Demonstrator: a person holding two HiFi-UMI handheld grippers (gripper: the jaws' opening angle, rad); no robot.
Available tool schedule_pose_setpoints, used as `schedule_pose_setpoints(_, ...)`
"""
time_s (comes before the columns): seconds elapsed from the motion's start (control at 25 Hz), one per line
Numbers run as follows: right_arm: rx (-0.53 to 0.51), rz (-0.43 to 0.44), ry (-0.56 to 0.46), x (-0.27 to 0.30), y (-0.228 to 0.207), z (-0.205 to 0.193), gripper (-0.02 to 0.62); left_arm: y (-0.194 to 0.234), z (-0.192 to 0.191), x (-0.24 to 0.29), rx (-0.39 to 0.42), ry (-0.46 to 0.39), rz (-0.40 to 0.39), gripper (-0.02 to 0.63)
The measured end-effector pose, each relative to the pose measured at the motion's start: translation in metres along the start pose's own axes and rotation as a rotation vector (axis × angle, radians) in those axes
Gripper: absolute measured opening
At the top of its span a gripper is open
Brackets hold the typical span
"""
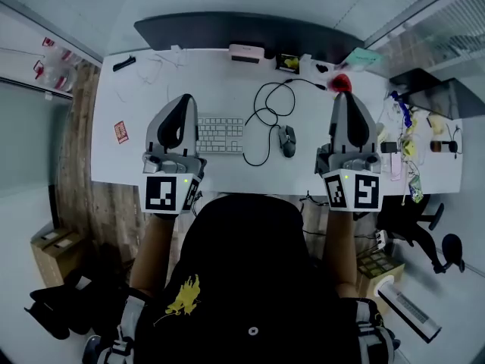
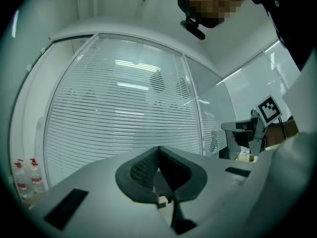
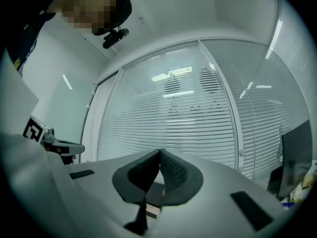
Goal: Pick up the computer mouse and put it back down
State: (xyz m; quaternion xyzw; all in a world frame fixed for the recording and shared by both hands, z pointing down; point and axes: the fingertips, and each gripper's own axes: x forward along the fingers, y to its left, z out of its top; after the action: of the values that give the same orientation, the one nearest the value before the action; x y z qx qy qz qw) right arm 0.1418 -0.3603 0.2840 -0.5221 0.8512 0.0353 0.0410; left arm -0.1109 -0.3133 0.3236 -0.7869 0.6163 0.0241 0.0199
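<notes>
My left gripper (image 1: 180, 101) and right gripper (image 1: 345, 97) are closed on nothing. The computer mouse (image 1: 288, 140) lies near the tabletop's (image 1: 220, 82) front edge.

There are one dark grey computer mouse (image 1: 287, 140), one white rectangular keyboard (image 1: 220, 133), one wide dark monitor (image 1: 250, 30), and two grey handheld grippers: the left gripper (image 1: 183, 99) and the right gripper (image 1: 342, 95).

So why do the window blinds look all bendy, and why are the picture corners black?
Head view: the wide lens bows the desk edges and darkens the corners. Left gripper view: the blinds curve like a dome, and bright streaks of reflected light glare on the glass. Right gripper view: the same curved blinds, the same glare, a black rim all round.
</notes>
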Motion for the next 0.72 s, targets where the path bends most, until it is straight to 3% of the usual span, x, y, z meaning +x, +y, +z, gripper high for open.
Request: schedule_pose_setpoints(0.72, -0.022, 0.039, 0.051, -0.014, -0.003, 0.000, 0.014, -0.022, 0.000, 0.010, 0.046, 0.018, -0.073, 0.012)
